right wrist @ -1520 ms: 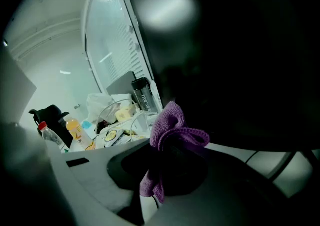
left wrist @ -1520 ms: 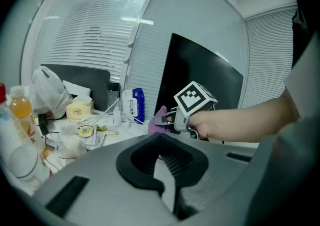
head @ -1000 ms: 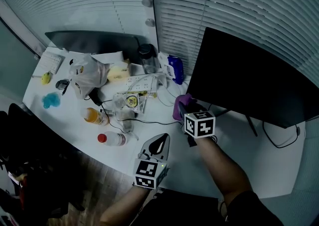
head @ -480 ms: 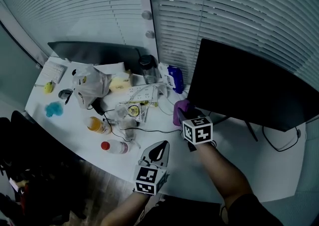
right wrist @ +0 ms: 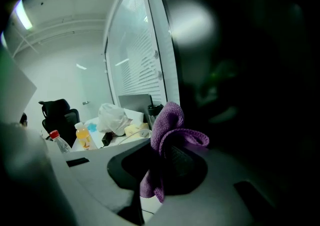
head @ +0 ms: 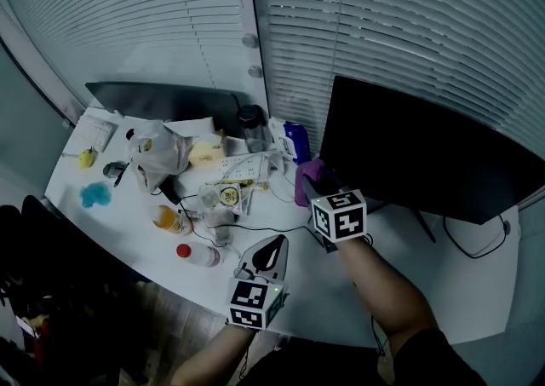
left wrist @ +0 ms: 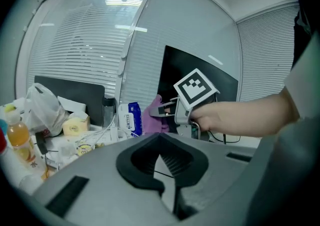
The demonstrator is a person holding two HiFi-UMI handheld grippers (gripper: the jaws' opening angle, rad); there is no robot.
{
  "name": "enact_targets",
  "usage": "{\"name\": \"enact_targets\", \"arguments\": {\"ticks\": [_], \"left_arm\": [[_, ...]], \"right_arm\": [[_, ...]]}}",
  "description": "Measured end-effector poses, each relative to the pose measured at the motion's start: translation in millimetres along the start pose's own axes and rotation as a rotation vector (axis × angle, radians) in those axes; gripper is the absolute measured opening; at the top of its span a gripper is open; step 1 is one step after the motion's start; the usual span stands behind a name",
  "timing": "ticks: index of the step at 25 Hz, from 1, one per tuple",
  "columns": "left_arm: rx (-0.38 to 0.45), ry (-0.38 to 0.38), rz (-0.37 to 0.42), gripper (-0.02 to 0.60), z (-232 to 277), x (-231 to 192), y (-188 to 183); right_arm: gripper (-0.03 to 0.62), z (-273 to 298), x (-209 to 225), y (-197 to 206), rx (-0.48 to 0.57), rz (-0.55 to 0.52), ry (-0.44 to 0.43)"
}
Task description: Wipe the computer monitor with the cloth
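Note:
The black monitor stands at the right of the white desk, its screen dark; it fills the right half of the right gripper view. My right gripper is shut on a purple cloth, which bunches up above its jaws. The cloth sits at the screen's lower left corner; whether it touches the screen I cannot tell. My left gripper hovers over the desk's front edge, left of the right arm, jaws closed on nothing. The left gripper view also shows the cloth.
Clutter covers the desk's left part: an orange drink bottle, a red-capped bottle, a white plastic bag, a blue wipes pack, a dark jar, cables and papers. A dark laptop lid leans against the blinds.
The head view has shifted a little. My right gripper stays at the monitor's lower left corner with the cloth; the left gripper has hardly moved.

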State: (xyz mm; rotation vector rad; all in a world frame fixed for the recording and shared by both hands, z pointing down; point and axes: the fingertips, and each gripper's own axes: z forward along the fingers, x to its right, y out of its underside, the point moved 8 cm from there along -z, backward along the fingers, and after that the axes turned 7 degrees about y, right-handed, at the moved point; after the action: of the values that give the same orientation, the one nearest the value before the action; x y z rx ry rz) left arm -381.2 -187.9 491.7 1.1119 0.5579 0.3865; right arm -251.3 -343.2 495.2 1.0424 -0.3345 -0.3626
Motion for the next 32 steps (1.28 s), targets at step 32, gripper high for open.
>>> {"name": "enact_targets", "arguments": {"ticks": [32], "left_arm": [[0.201,-0.005,0.132,0.006,-23,16,-109]], "right_arm": [[0.072,-95,-13,-172,0.311,-0.157,0.022]]}}
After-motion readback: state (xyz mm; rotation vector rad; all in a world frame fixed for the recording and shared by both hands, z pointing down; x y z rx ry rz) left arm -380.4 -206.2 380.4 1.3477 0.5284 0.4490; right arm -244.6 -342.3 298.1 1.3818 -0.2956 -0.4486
